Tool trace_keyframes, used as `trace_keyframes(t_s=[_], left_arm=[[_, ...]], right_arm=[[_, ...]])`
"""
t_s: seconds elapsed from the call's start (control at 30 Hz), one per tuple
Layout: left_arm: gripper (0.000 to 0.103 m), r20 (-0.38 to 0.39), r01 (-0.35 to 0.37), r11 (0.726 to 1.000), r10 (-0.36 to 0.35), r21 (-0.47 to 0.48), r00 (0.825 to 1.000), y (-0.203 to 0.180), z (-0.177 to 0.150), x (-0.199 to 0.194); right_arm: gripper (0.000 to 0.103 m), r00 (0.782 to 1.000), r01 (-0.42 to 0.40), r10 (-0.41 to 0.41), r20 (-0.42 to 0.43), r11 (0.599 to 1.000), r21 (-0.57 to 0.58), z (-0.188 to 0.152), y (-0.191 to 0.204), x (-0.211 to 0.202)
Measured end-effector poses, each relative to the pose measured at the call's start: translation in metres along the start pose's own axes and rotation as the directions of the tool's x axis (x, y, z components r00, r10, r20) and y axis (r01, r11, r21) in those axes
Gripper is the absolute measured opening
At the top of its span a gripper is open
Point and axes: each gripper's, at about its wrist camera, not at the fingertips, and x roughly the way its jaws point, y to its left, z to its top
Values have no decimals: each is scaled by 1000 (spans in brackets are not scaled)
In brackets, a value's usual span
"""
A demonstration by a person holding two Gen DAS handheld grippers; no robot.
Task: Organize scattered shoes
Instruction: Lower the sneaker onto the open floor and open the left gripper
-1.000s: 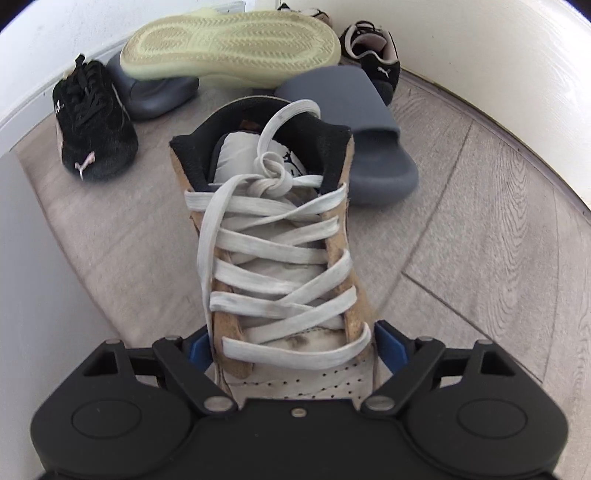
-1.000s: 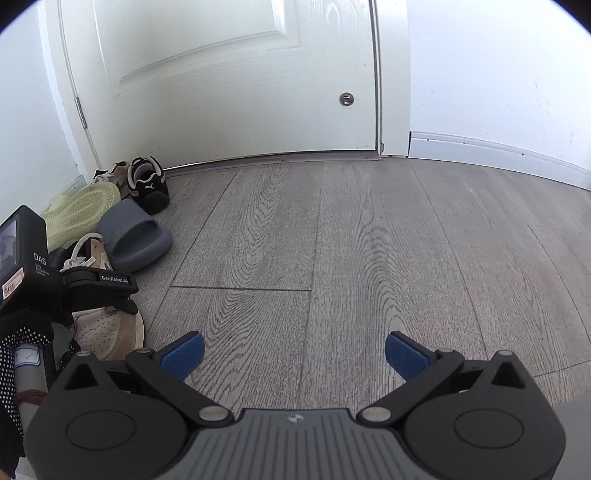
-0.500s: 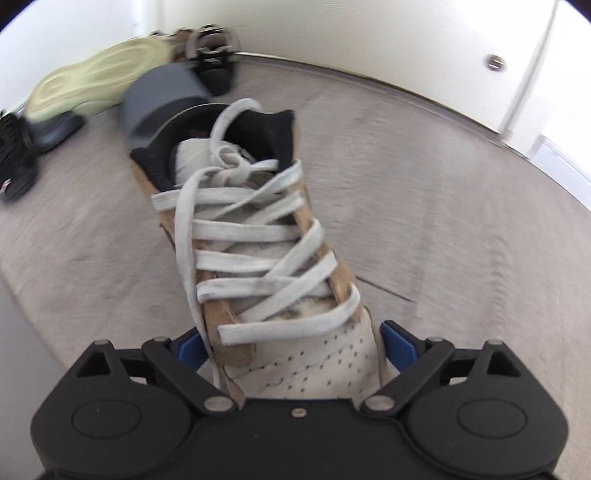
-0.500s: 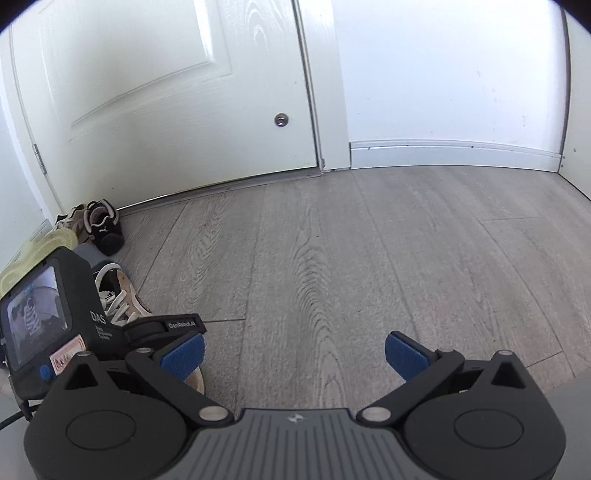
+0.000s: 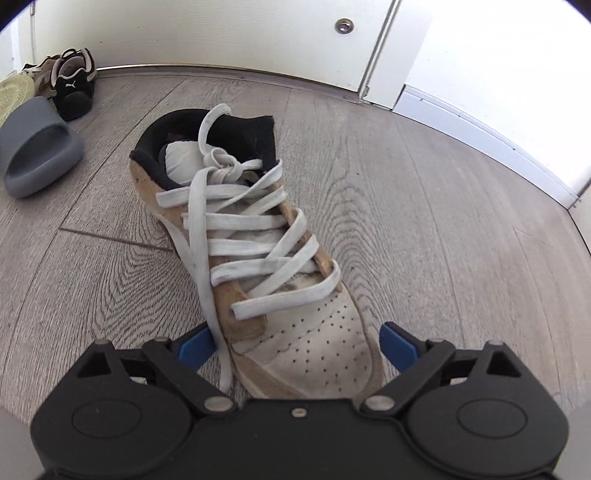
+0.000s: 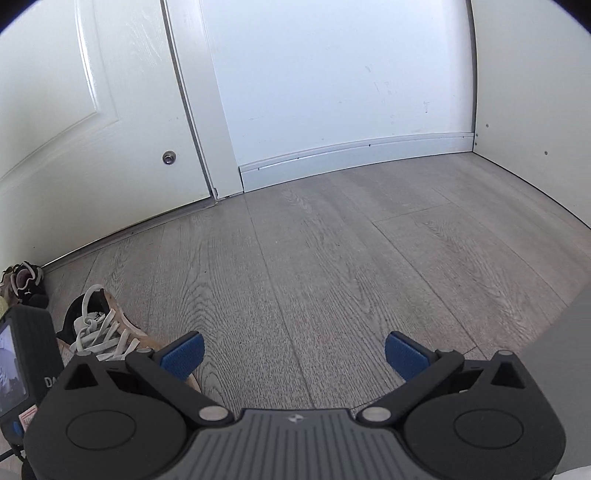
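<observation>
Left wrist view looks down on a tan and white sneaker (image 5: 258, 258) standing upright on the grey wood floor (image 5: 424, 221), its toe toward the camera and its black collar toward the door (image 5: 221, 33). The left gripper (image 5: 295, 341) straddles the toe: its jaws are closing, yet a gap shows between the right blue pad and the shoe, and the left pad sits beside a loose lace, so the pads do not press on the sneaker. The very tip of the toe is hidden under the gripper body. At the far left a grey slide (image 5: 37, 151) lies near a black sneaker (image 5: 74, 86); behind them a pale yellow sole (image 5: 14, 94) and a tan shoe are cut off by the frame edge and hard to make out.

In the right wrist view the right gripper (image 6: 293, 356) hangs with its jaws wide apart over bare floor, nothing between them. The tan and white sneaker appears at lower left, partly covered by the left gripper's camera unit (image 6: 26, 354). Only a dark, blurred corner of the black sneaker shows by the door.
</observation>
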Motion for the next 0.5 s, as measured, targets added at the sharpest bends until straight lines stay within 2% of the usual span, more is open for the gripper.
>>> trace_keyframes(t_s=[0.07,0.17,0.3,0.4,0.5], left_arm=[[95,27,-28,999,28,27,999,4,-4,-17],[95,58,-21,999,19,33,998,16,-12,-48],[95,120,2,1000,2,-30,993,49,-20,-105],[95,165,-6,998,15,-58,986,71,-20,-140],[95,229,-30,993,56,-115,972,105,-31,-196]], right_arm=[[103,1000,0,0,1,1000,-14,-4,6,-9],[103,1000,-11,11,-4,999,-39,-12,16,-27],[103,999,-38,38,0,996,-75,-22,36,-60],[103,997,-71,72,14,993,-89,-25,55,-90],[103,993,-107,113,42,986,-127,-26,80,-126]])
